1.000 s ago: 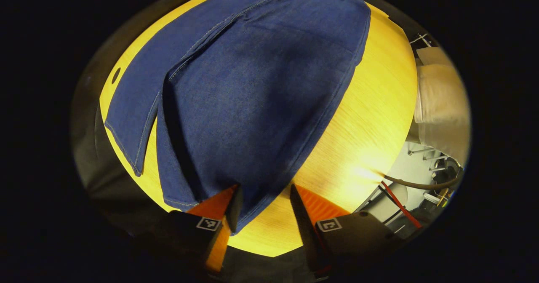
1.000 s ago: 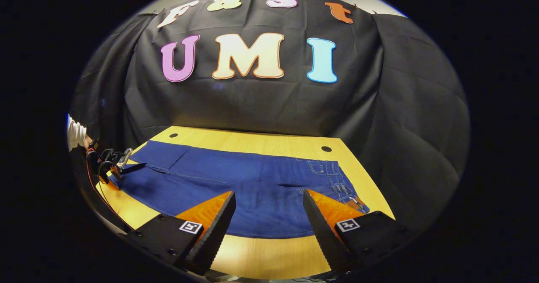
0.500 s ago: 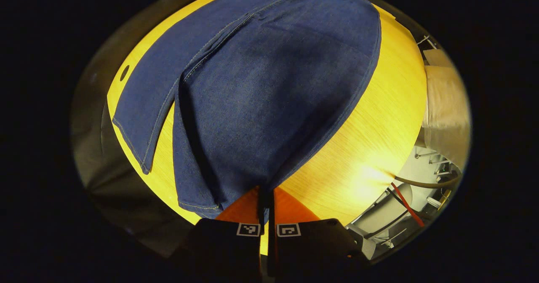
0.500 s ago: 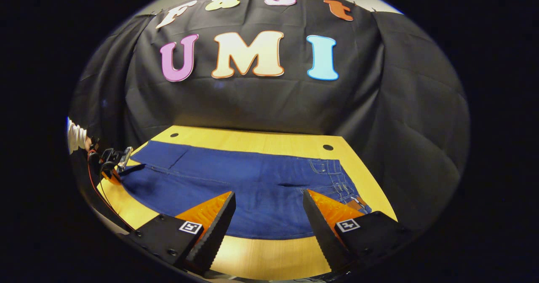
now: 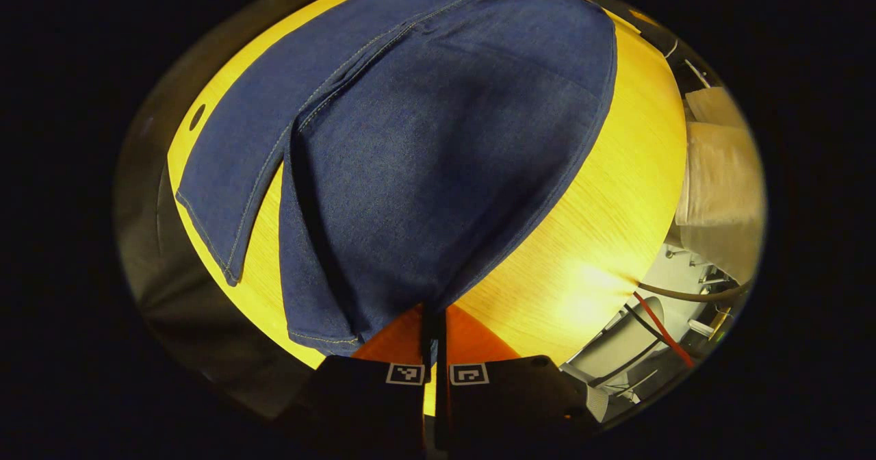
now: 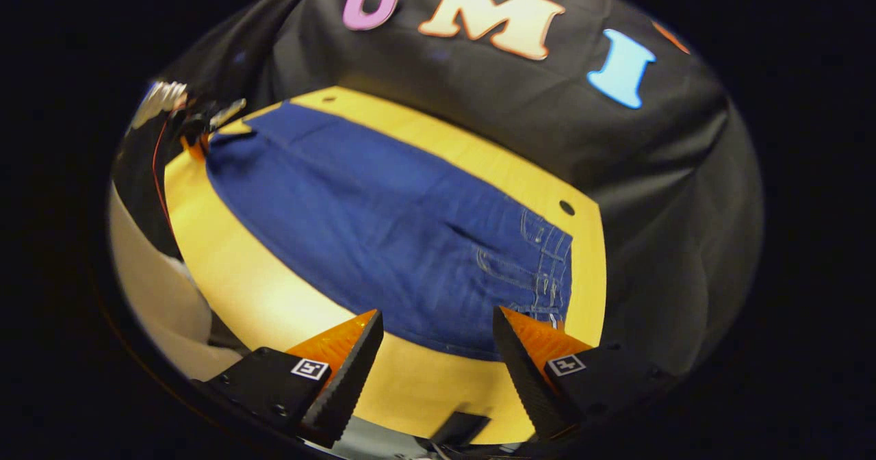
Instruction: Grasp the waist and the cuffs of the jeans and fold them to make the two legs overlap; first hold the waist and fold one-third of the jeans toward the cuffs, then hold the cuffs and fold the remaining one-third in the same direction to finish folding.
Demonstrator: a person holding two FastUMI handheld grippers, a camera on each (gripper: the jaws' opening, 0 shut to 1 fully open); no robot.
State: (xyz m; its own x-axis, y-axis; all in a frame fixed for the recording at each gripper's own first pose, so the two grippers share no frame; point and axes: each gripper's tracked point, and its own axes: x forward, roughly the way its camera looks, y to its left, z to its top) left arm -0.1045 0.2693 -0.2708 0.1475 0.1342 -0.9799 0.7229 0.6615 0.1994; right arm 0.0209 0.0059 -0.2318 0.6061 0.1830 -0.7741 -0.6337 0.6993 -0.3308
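Note:
Blue jeans [image 6: 383, 227] lie flat along the yellow wooden table [image 6: 274, 302], with the waist [image 6: 551, 268] at the right end in the right gripper view. My right gripper [image 6: 436, 323] hovers open above the table's near edge, just short of the waist, with nothing between its fingers. In the left gripper view the jeans [image 5: 424, 145] stretch away from me. My left gripper [image 5: 432, 317] is shut on the near leg's cuff corner. The other leg's cuff [image 5: 219, 234] lies flat to the left. Far off, the left gripper [image 6: 205, 114] sits at the cuff end.
Round cable holes sit in the table top [image 6: 567, 207] [image 5: 197, 116]. Black cloth hangs behind the table [image 6: 520, 118]. White fabric [image 5: 718, 186] and loose cables [image 5: 657, 337] lie off the table's right side in the left gripper view. A white garment [image 6: 157, 289] is close at the left.
My left gripper went from open to shut on the near cuff corner. The right gripper stayed open but rose and tilted down, bringing the waist nearer its fingers.

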